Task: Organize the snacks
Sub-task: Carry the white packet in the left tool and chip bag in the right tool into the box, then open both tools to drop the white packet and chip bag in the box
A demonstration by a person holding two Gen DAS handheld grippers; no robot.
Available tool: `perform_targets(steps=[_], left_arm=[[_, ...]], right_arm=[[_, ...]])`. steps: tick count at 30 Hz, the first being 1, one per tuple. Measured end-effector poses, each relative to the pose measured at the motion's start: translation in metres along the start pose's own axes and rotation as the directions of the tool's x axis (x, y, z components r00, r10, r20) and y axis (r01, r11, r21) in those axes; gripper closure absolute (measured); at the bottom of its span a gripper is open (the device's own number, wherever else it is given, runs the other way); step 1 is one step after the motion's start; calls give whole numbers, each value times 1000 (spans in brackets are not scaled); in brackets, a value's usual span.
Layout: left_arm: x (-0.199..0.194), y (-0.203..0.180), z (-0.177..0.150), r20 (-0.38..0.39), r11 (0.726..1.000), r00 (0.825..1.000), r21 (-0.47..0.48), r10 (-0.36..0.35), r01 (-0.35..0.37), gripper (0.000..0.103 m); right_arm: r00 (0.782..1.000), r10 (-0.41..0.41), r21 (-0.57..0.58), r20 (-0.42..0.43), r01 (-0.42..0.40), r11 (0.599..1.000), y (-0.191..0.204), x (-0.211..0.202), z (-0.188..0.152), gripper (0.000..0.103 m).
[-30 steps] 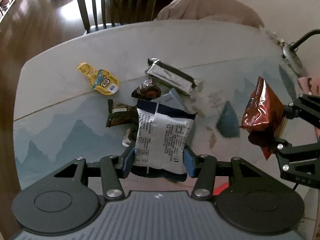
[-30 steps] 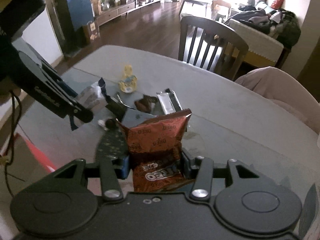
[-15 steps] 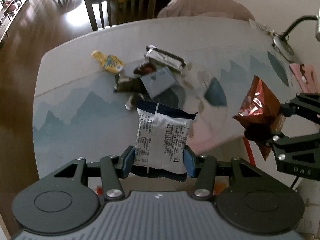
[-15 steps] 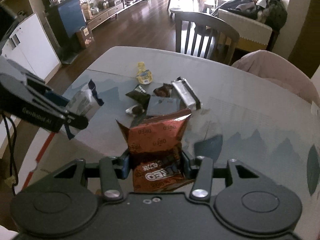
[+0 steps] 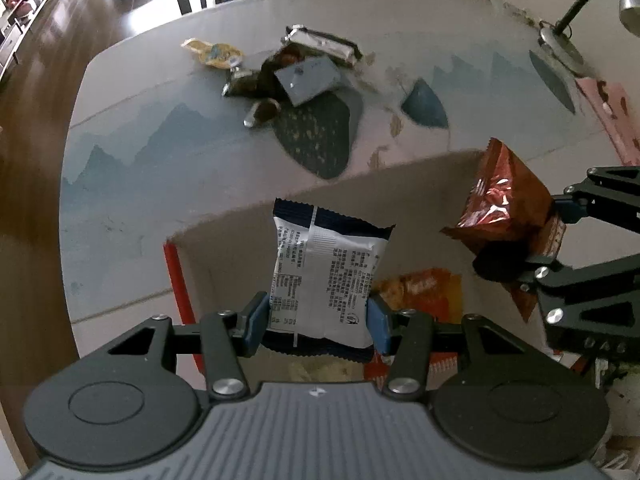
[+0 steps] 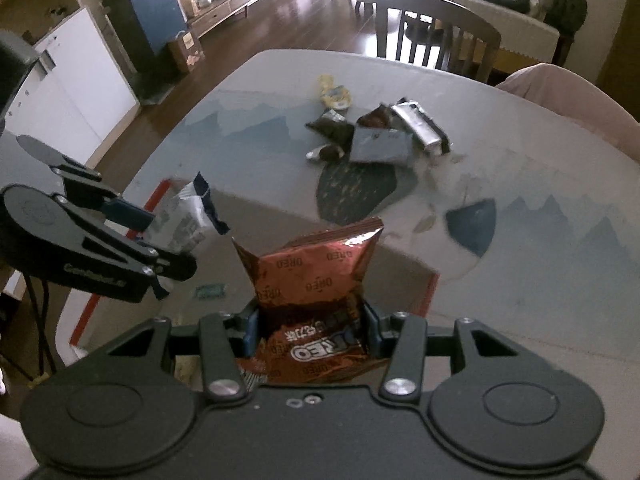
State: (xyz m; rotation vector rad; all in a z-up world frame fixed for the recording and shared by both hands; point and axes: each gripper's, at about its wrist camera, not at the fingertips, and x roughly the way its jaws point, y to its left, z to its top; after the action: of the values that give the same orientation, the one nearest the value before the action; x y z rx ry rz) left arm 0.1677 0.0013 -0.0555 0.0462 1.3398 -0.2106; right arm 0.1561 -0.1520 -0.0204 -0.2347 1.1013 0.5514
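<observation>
My left gripper is shut on a white snack packet with dark blue ends, held upright over a cardboard box with red edges. The same packet shows at the left of the right wrist view. My right gripper is shut on a red Oreo bag, which also hangs above the box; this bag appears at the right of the left wrist view. An orange packet lies inside the box.
Several loose snacks lie in a pile on the far part of the table, among them a yellow pouch and a silver bar. A lamp base stands at the far right. Chairs stand beyond the table.
Both grippers have drawn back from the snack pile with their packets, and the cardboard box has come into view beneath them. The pile now lies farther away.
</observation>
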Motion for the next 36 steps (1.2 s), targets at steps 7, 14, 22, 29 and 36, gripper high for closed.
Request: perform_targets(steps=[7,14,22,29,36], left_arm=[[19,-10,-31,-33,1000,999,15,-3,4,52],[39,-19,-52,-67,999,998,43,20,-17,52],[58,-22,-63,-91,998,995,60,43,-37,52],[64,-21,-67,-91,997,995,64,47,-41,52],[62,-24,-70,-73,996,996,81,53,-47,51]], right_arm=[[999,2,2,-47,-2,1000,22,19,-30,55],[995,-8,-7,-101,8,1000,36,36,-55,55],[992,-63,-44,-105,58,997,50,46,-69,55],[989,-107,-72,-102,100,992,55,49,-72,55],[988,-117,-83,-100,109,991,56,49,-72,50]])
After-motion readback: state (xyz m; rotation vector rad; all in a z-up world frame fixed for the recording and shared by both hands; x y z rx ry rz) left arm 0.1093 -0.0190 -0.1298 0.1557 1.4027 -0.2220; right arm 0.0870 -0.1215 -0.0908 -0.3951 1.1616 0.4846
